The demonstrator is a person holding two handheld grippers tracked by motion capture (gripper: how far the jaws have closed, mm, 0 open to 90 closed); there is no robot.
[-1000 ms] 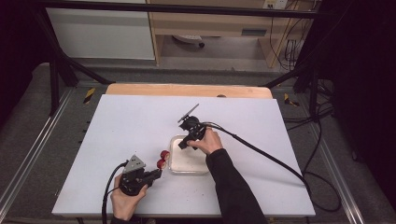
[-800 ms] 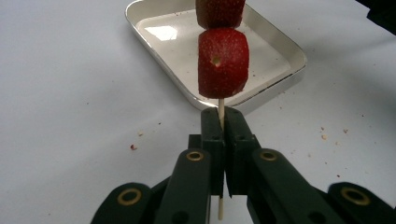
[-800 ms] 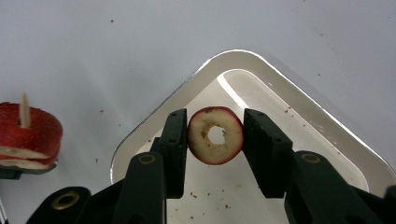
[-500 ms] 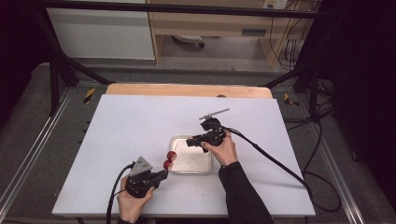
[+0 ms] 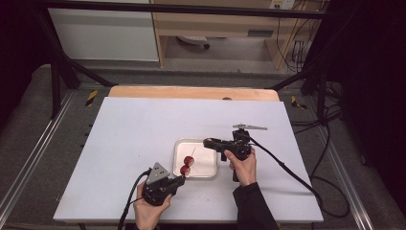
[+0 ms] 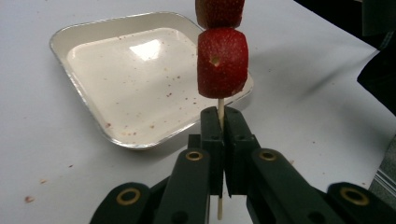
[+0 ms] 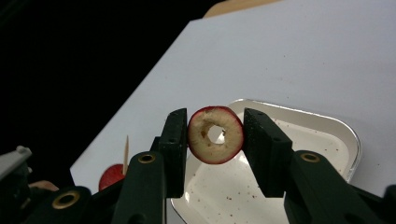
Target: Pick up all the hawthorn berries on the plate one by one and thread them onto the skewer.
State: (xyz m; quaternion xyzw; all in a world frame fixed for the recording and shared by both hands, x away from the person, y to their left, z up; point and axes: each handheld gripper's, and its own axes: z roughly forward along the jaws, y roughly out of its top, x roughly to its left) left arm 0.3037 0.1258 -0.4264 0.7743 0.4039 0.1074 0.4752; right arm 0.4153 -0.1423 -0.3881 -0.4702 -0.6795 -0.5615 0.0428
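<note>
Red cored fruit (image 7: 215,134) sits pinched in the right claw (image 5: 209,142) above the tray (image 5: 209,171), near the desk's front edge. Left claw (image 6: 223,140) clamps the skewer (image 6: 220,110); misalignment could split the ring.

Red fruit pieces (image 6: 222,63) – white tray (image 6: 84,44), red-speckled.
</note>
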